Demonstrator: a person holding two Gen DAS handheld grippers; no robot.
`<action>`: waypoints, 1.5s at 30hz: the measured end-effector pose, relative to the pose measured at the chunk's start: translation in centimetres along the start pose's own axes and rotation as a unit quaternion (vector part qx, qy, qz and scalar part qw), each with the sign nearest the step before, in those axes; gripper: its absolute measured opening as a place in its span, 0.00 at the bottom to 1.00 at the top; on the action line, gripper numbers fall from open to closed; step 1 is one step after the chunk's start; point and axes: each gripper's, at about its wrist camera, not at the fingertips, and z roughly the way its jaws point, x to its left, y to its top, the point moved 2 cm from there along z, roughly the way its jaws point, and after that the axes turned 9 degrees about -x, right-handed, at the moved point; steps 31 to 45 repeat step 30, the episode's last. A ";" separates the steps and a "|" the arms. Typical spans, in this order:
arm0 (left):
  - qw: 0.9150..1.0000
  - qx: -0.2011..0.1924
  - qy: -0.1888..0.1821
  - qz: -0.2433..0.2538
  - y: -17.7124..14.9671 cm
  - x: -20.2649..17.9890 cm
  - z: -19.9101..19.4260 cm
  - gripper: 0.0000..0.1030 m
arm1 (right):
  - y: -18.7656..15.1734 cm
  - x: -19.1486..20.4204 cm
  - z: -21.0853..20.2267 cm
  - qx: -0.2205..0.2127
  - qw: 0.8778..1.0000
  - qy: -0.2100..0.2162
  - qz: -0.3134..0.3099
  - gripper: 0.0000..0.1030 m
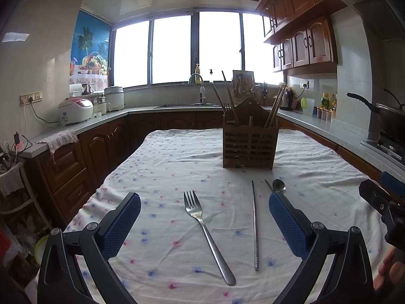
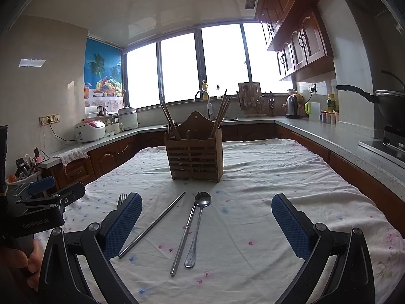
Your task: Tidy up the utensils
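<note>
Hidden or unclear: in the left wrist view the right blue pad covers most of the spoon (image 1: 279,185) handle and all but the tip of a second metal chopstick (image 1: 268,185). In the right wrist view the left pad covers the fork (image 2: 121,200) below its tines. The contents of the wooden utensil holder (image 1: 249,144) show only as sticks and fork tines above its rim; which compartment holds each cannot be told.

Position of the utensils: the fork (image 1: 206,235), one metal chopstick (image 1: 255,225), the second chopstick and the spoon lie flat on the floral tablecloth (image 1: 177,167), side by side near the table's near edge, handles toward the cameras. The holder stands upright behind them, toward the far edge.

Left gripper (image 1: 204,224): jaws spread wide, holding nothing. The fork and the first chopstick lie between the pads, below them on the cloth; contact is not visible.

Right gripper (image 2: 207,224): jaws spread wide, empty. The spoon (image 2: 200,225) and both chopsticks (image 2: 154,224) lie between its pads, left of centre.

Each gripper's body shows at the edge of the other's view, with part of a hand (image 2: 15,261) on the handle.
</note>
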 end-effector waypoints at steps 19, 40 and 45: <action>1.000 0.007 -0.004 -0.009 0.5 0.1 0.3 0.99 | -0.2 -0.4 0.7 0.009 1.000 -0.006 0.001 1.00; 1.000 0.012 -0.008 -0.015 1.0 -0.1 0.8 0.99 | -0.1 -1.1 1.9 0.025 1.000 -0.012 0.005 1.00; 1.000 0.012 -0.008 -0.015 1.0 -0.1 0.8 0.99 | -0.1 -1.1 1.9 0.025 1.000 -0.012 0.005 1.00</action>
